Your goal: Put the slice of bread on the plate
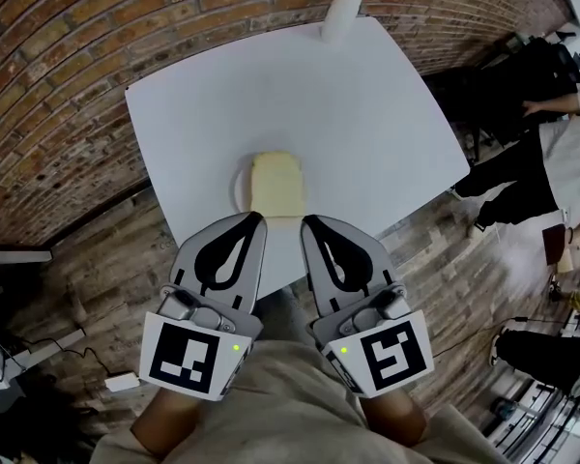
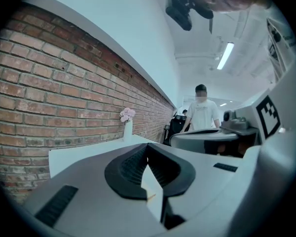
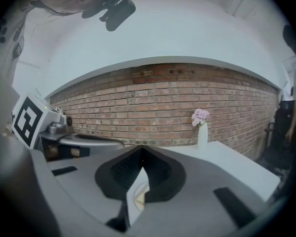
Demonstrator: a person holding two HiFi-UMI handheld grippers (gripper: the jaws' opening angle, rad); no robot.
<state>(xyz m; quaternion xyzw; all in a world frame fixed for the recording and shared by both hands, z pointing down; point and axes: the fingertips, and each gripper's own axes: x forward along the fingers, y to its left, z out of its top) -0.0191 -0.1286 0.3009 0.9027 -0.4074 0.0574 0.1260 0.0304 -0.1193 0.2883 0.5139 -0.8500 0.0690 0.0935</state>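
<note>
Head view: the slice of bread sits on the plate on the desk, dead ahead and just beyond both tips, its longer side running away from the person. The left tool and right tool are both pinched shut and empty. They flank the slice evenly, so neither looks nearer.

Head view: soft, even indoor light. White desk bright, no hard glare; floor and frame corners dim. Strong fisheye: brick wall bows, edges stretch. Gripper views: round black vignette, rim smeared, colours cool and bluish. Left claw close to lens, slightly soft. Ceiling tube light blown out, probably main source. Shadows faint.
</note>
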